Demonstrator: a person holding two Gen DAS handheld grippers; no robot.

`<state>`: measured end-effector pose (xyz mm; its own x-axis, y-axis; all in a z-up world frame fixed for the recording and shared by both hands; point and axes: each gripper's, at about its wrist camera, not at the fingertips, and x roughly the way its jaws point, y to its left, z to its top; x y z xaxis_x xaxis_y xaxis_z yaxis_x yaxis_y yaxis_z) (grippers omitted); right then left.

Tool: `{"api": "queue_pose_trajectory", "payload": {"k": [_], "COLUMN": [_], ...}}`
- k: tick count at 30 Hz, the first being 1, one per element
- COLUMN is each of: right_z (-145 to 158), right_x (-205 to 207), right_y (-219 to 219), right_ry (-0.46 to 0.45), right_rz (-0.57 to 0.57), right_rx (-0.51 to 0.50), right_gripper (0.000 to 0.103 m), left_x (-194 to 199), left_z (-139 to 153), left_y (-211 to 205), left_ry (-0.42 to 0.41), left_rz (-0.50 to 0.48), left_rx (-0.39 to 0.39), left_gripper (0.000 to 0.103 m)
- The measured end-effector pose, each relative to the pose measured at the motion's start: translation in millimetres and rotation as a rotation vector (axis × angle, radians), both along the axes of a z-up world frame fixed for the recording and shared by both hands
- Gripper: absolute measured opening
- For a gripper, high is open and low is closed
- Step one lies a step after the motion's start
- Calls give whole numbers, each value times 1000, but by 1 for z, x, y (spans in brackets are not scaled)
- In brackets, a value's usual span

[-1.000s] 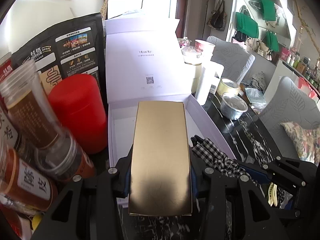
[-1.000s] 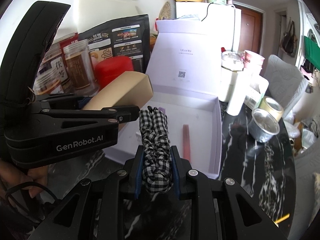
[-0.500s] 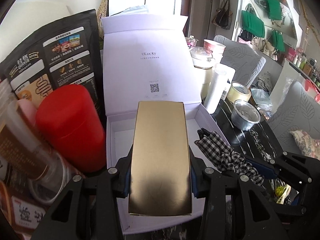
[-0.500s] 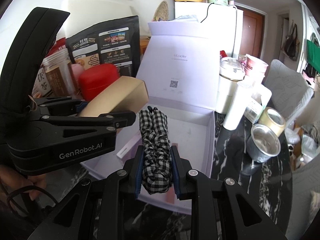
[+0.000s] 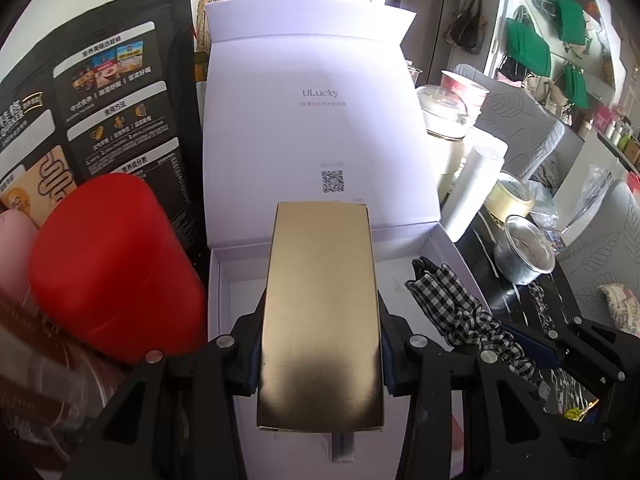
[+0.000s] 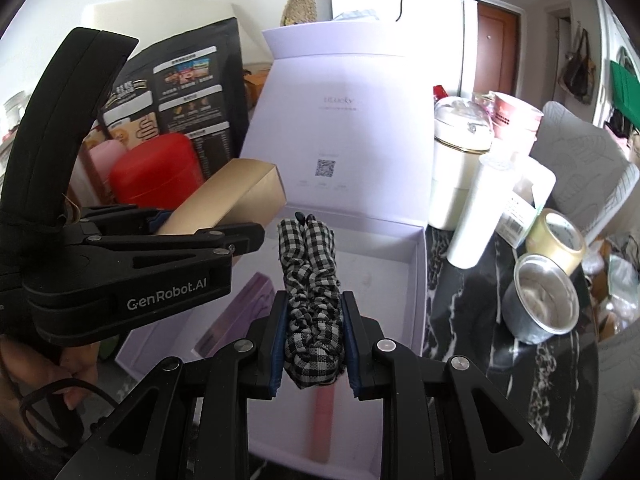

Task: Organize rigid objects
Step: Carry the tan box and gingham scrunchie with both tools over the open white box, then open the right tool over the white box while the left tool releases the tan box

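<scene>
Status: mid-task, both loads over the open white box (image 6: 416, 264), neither released.

- Left gripper (image 5: 320, 344): clamped on gold carton (image 5: 320, 312), held lengthwise above box's left half.
- Right gripper (image 6: 314, 344): clamped on checked scrunchie (image 6: 312, 300), above box's centre/right.
- Already in box: purple flat item (image 6: 240, 316), pink stick (image 6: 326, 420).
- Left to do, by my est.: lower and release both items. Red canister (image 5: 116, 264) and jars beside the box may follow; can't confirm.
</scene>
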<state>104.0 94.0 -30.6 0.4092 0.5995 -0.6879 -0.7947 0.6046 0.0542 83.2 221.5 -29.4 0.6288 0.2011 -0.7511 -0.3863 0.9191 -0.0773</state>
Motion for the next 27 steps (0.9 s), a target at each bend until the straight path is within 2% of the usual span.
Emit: {"api": "queue_pose_trajectory", "payload": {"k": [17, 22, 27], "right_z": [-26, -31, -36], "right_x": [31, 33, 36], "right_y": [9, 9, 10], "right_ry": [38, 47, 66], "right_rz": [-48, -52, -75], "right_rx": [-64, -78, -109], "right_gripper": [25, 26, 28], "left_x": [20, 24, 24], "left_z": [-28, -37, -38], "left_y": [2, 8, 14], "left_ry": [94, 130, 128], "left_rz": [-29, -16, -4], "left_rx": [-5, -49, -83], "left_gripper": [43, 43, 44]}}
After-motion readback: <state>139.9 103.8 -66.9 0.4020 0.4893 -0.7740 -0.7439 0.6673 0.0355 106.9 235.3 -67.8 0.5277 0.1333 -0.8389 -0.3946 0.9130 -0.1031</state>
